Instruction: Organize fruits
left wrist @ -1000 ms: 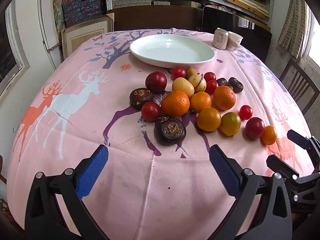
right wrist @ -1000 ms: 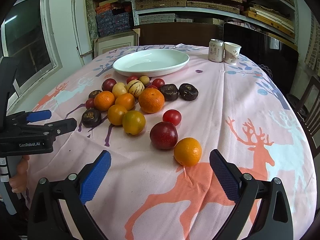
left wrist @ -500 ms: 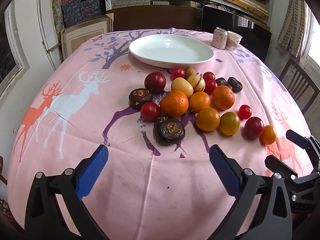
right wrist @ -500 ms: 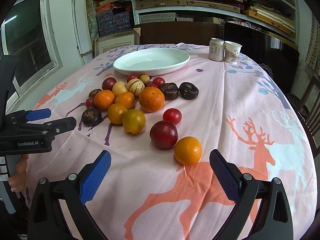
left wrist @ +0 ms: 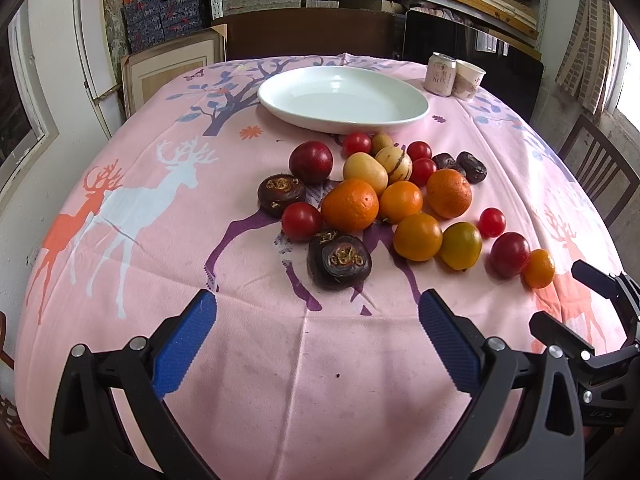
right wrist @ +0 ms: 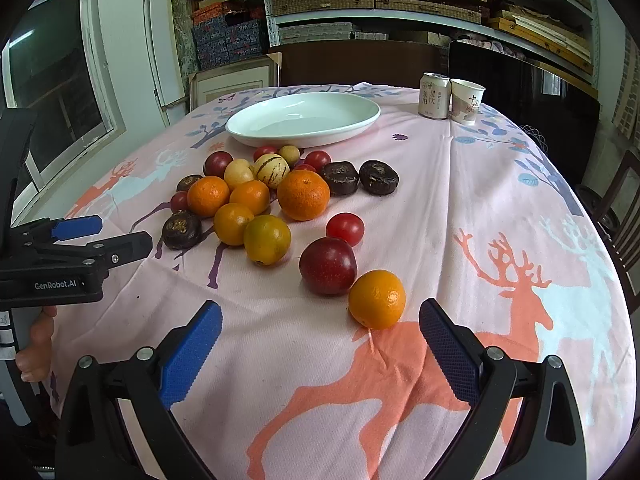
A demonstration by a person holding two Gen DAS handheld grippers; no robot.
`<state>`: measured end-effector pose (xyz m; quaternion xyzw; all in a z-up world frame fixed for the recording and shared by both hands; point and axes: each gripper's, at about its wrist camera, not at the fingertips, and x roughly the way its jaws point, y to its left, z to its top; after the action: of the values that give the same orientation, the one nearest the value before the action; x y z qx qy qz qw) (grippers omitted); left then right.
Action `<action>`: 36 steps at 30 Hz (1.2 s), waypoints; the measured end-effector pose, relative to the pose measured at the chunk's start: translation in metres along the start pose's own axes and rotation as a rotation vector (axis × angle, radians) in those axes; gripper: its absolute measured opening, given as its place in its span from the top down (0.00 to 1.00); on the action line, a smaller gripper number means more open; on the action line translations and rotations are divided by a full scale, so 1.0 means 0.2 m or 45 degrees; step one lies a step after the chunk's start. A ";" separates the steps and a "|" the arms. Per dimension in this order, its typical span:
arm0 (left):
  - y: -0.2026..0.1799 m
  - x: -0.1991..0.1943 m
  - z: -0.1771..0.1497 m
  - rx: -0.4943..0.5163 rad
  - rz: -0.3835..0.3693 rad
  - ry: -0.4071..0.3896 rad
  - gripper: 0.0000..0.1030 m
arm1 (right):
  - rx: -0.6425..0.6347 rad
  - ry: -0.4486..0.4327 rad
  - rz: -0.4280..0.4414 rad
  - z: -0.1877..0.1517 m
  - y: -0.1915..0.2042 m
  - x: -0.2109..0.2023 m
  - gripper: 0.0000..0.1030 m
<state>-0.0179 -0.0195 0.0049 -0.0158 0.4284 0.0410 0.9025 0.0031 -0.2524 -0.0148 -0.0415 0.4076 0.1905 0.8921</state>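
Observation:
A pile of fruit lies on the pink deer tablecloth: oranges, red plums, cherry tomatoes, dark brown round fruits, and a striped melon. An empty white oval plate stands behind the pile. My left gripper is open and empty, near the front table edge, short of a dark fruit. My right gripper is open and empty, just short of a small orange.
A drink can and paper cup stand at the back right. Chairs flank the table's right side. Shelves and boxes line the back wall. Each gripper shows in the other's view at the side.
Both grippers have crept slightly forward toward the fruit. Both stay open and the fruit has not moved.

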 end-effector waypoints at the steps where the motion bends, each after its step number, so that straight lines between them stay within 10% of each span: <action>1: 0.00 0.00 0.00 0.002 0.001 0.003 0.04 | -0.001 0.000 0.000 0.00 0.00 0.00 0.03; 13: 0.01 0.17 0.01 -0.003 0.005 0.095 0.04 | -0.014 0.020 -0.016 -0.04 -0.09 -0.02 0.03; 17: 0.00 0.26 0.04 -0.021 -0.025 0.169 0.35 | 0.011 0.024 -0.010 -0.04 -0.16 -0.02 0.03; 29: -0.07 0.33 0.12 0.023 -0.006 0.146 0.57 | -0.036 0.069 -0.023 0.01 -0.23 0.02 0.04; 34: -0.05 0.33 0.12 0.014 -0.042 0.148 0.57 | -0.085 0.158 -0.006 0.05 -0.20 0.14 0.30; 36: -0.05 0.33 0.12 0.020 -0.046 0.145 0.57 | -0.084 0.190 0.014 0.06 -0.19 0.19 0.54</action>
<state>0.0422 -0.0233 -0.0307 -0.0185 0.4790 0.0204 0.8774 0.0477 -0.2725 -0.0379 -0.0829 0.4668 0.2052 0.8562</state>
